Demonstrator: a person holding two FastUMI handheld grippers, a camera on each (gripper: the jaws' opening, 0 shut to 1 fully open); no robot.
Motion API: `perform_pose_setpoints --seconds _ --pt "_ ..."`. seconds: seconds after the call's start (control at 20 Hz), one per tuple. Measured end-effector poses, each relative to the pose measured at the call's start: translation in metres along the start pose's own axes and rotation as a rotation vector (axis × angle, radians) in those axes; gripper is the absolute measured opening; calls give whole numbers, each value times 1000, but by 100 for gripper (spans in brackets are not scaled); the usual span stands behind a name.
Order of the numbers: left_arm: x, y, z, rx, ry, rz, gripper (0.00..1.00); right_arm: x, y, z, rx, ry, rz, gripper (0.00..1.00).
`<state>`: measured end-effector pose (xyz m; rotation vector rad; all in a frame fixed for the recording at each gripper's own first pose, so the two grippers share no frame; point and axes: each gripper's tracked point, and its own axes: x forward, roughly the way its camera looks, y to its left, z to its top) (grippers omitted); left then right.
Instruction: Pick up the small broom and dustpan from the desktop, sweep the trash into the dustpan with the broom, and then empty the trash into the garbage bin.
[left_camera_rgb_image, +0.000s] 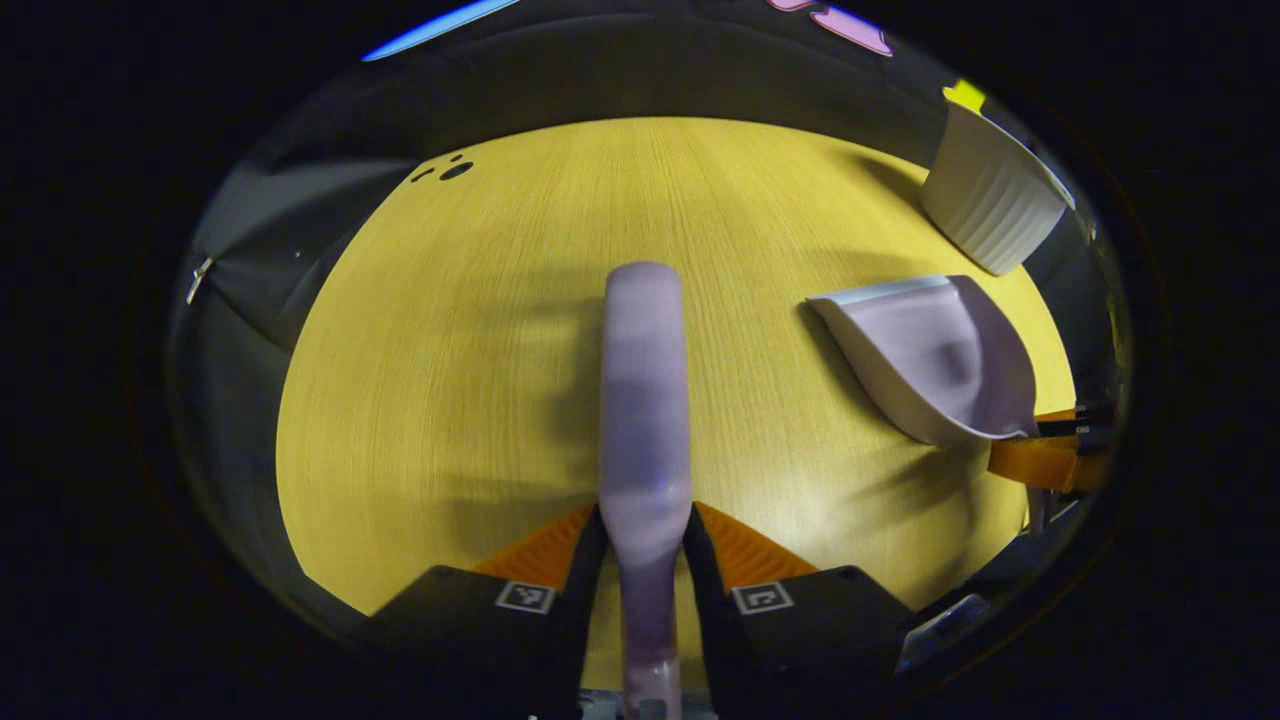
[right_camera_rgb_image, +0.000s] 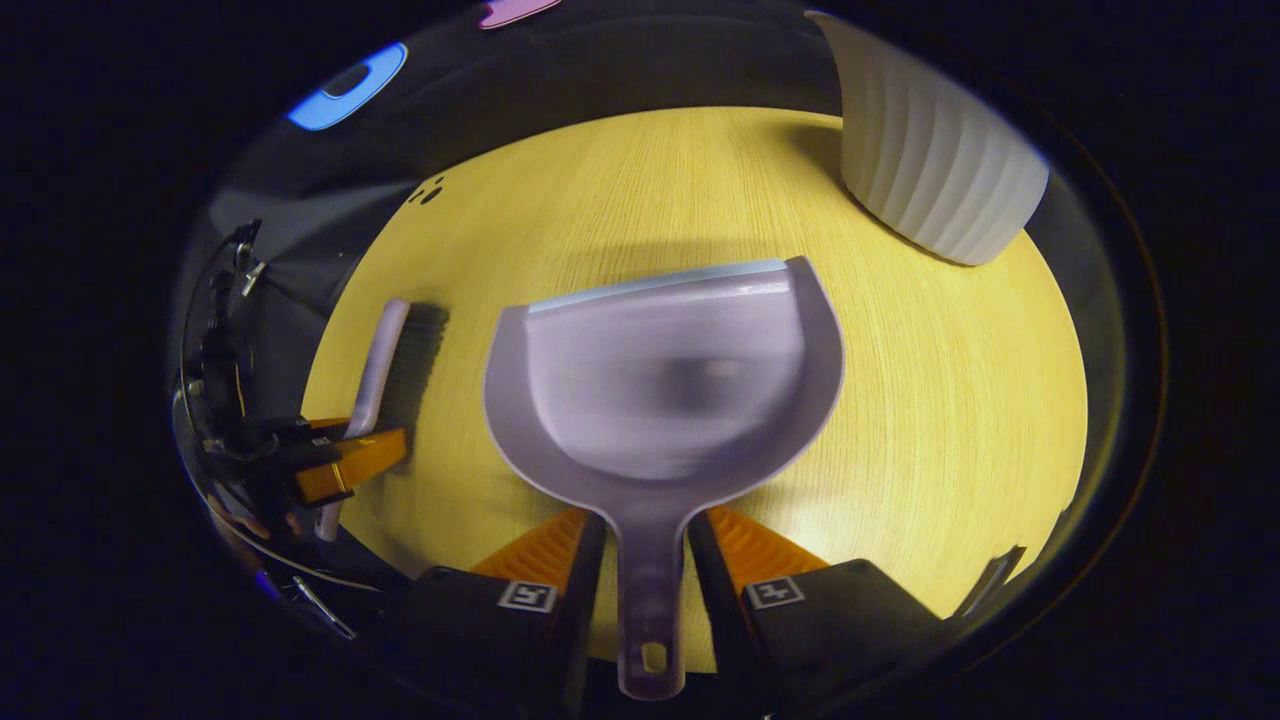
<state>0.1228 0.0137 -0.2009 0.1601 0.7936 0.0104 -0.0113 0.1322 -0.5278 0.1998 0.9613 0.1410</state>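
A lilac broom (left_camera_rgb_image: 643, 400) runs straight ahead from my left gripper (left_camera_rgb_image: 645, 525), which is shut on its handle. In the right gripper view the broom (right_camera_rgb_image: 378, 365) shows dark bristles facing the wooden table (right_camera_rgb_image: 950, 400), with the left gripper (right_camera_rgb_image: 350, 455) clamped on it at the far left. My right gripper (right_camera_rgb_image: 648, 525) is shut on the handle of a lilac dustpan (right_camera_rgb_image: 665, 380), whose lip points away from me. The dustpan (left_camera_rgb_image: 935, 360) sits right of the broom, tilted, with the right gripper (left_camera_rgb_image: 1050, 460) behind it. Small dark bits (left_camera_rgb_image: 452, 170) lie at the table's far left edge.
A white ribbed garbage bin (right_camera_rgb_image: 930, 150) stands at the table's far right corner, just beyond the dustpan; it is also in the left gripper view (left_camera_rgb_image: 990, 195). The yellow wooden table (left_camera_rgb_image: 450, 380) ends in dark booth wall all round.
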Motion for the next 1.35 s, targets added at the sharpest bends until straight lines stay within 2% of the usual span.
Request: perform_pose_setpoints --seconds 0.15,0.3,0.45,0.6,0.7,0.85,1.0,1.1,1.35 --pt "-25 -3 13 1 -90 -5 96 -16 -4 12 -4 -60 -12 100" --pt "-72 -5 38 23 -266 10 95 -61 -8 40 -14 -210 -39 99" --pt "-139 -12 62 20 -508 22 96 -120 -17 67 -72 -413 -95 99" --pt "-216 -22 80 -17 -757 29 95 -186 -7 85 -129 -623 -105 99" --pt "-263 -25 81 -58 -865 35 95 -221 4 94 -149 -750 -101 98" --pt "-308 -35 72 -88 -959 31 95 -258 30 89 -157 -856 -73 99" --pt "-319 -33 57 -87 -999 66 95 -273 41 69 -155 -899 -63 99" --pt "-327 -42 36 -89 -986 57 96 -271 43 50 -149 -895 -67 98" --pt "-306 -61 -7 -114 -899 -17 96 -256 47 13 -125 -841 -58 99"
